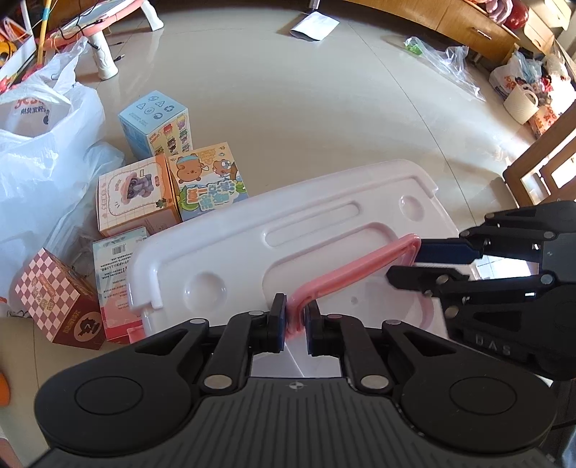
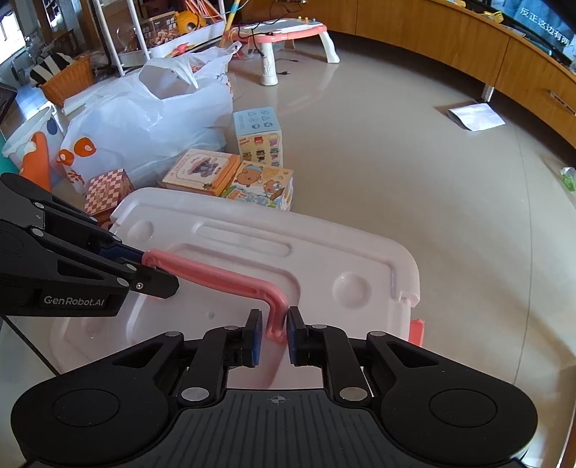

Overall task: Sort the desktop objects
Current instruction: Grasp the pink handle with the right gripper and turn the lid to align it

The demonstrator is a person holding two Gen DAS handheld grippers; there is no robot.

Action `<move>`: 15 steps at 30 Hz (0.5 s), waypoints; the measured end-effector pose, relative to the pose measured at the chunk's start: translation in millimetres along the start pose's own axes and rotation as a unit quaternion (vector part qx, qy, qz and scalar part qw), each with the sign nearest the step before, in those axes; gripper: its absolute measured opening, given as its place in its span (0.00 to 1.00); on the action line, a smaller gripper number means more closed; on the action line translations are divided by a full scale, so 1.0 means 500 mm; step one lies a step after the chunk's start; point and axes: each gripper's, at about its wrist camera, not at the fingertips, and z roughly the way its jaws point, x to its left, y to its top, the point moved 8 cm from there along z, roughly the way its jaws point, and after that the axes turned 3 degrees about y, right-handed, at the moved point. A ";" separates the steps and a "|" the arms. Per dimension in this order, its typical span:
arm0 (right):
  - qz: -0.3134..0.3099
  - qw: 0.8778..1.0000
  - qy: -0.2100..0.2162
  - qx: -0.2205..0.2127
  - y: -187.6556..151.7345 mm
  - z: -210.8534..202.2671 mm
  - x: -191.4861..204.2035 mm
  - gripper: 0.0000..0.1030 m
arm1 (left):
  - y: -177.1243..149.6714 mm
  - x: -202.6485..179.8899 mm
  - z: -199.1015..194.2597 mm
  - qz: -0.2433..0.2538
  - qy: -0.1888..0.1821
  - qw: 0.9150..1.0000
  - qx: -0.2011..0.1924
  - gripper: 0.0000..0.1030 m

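A white plastic storage-box lid [image 1: 324,219] [image 2: 252,223] fills the near floor, with a pink carry handle [image 1: 352,268] [image 2: 223,275] raised over its middle recess. My left gripper [image 1: 295,318] [image 2: 158,270] is shut on one bent end of the handle. At the handle's other end, my right gripper [image 2: 274,333] [image 1: 410,264] is open; that end stands between its blue pads, with a gap on the left side. Several colourful toy boxes [image 1: 158,172] [image 2: 230,172] lie on the floor just beyond the lid.
A big white plastic bag [image 1: 39,144] [image 2: 151,108] sits left of the toy boxes. A checkered box [image 1: 57,302] lies by the lid's left corner. A small pink table [image 2: 284,32], a wooden cabinet [image 2: 468,43] and a white envelope [image 2: 475,117] lie farther off on the tiled floor.
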 end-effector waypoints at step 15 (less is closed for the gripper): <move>0.021 0.999 -0.022 0.037 -0.016 -0.007 0.016 0.18 | -0.026 -0.031 -0.009 0.054 -0.005 0.998 0.023 0.13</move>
